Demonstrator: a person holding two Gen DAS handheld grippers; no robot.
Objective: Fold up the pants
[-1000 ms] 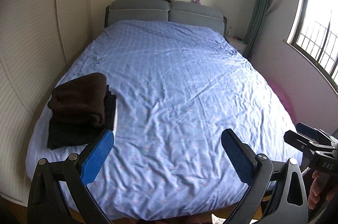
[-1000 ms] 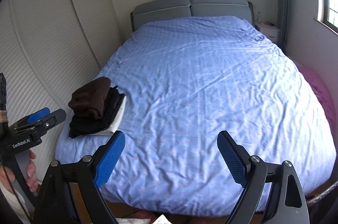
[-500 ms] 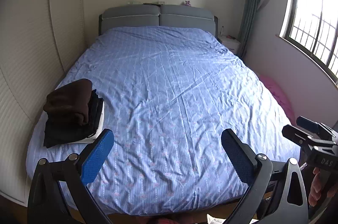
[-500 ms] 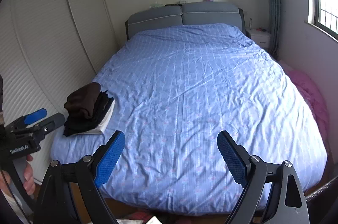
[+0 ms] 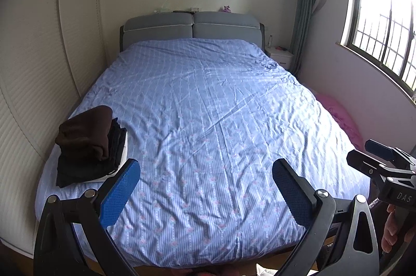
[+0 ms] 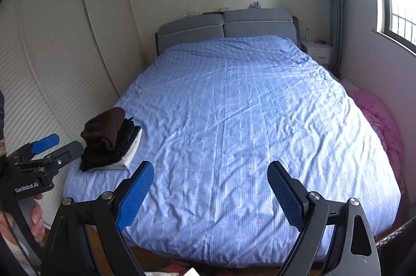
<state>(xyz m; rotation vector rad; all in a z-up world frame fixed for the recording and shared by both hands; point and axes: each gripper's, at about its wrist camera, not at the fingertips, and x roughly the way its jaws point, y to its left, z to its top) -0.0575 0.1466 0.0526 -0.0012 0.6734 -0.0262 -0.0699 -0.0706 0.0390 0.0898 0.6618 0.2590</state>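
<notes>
A stack of folded clothes lies on the near left corner of the bed: brown pants (image 5: 84,133) on top of black ones (image 5: 85,169) and a white piece. The stack also shows in the right wrist view (image 6: 109,138). My left gripper (image 5: 205,187) is open and empty, held off the foot of the bed. My right gripper (image 6: 210,187) is open and empty too, also off the foot of the bed. Each gripper shows at the edge of the other's view, the right one (image 5: 382,166) and the left one (image 6: 44,159). No unfolded pants are in view.
The bed has a wrinkled blue patterned cover (image 5: 208,120) and a grey headboard (image 5: 192,26). A white wardrobe (image 6: 52,55) runs along the left. A pink heap (image 6: 377,120) lies on the floor to the right, under a window (image 5: 384,23). A white nightstand (image 6: 318,49) stands at the back right.
Both grippers have pulled back and tilted up, so the bed looks smaller and more of the wall and window shows. Both stay open and empty. The clothes stack has not moved.
</notes>
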